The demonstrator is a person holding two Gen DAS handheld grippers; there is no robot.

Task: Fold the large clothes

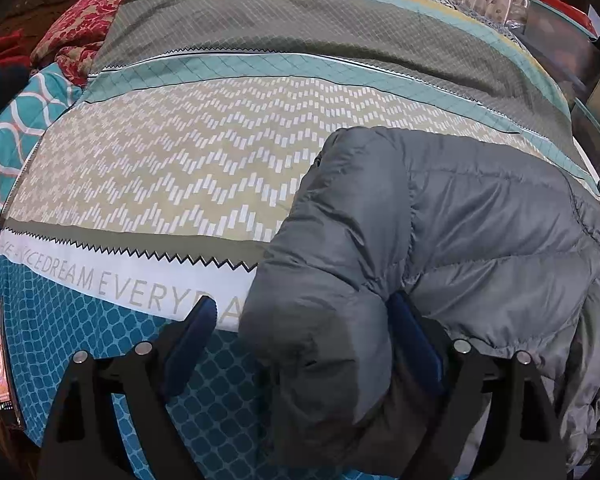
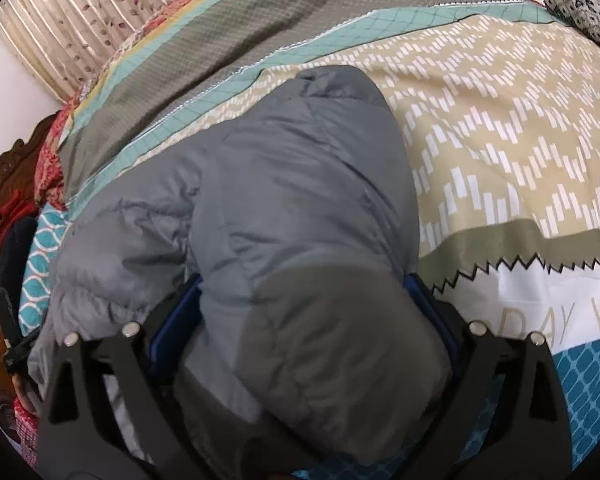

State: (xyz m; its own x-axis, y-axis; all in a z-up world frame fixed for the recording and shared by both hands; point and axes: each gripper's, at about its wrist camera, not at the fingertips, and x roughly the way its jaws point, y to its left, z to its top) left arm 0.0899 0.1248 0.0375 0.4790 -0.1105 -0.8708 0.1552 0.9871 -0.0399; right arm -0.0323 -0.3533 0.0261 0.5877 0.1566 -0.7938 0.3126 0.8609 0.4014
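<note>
The left gripper [image 1: 302,312] stands with jaws wide; a dark cuff end of the grey puffer jacket [image 1: 480,216] lies between its blue pads, touching only one. The right gripper [image 2: 300,292] is likewise spread, jacket bulk filling the gap; pad pressure cannot be told. The bedcover [image 1: 204,168] reads "DREAM EVERYDAY". The jacket's folded part runs lengthwise from the grippers toward the curtain [image 2: 72,28]. A phone [image 1: 2,364] lies at the bed edge.

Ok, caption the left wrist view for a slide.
Left gripper open over a folded grey puffer jacket lying on a patterned bedspread.
</note>
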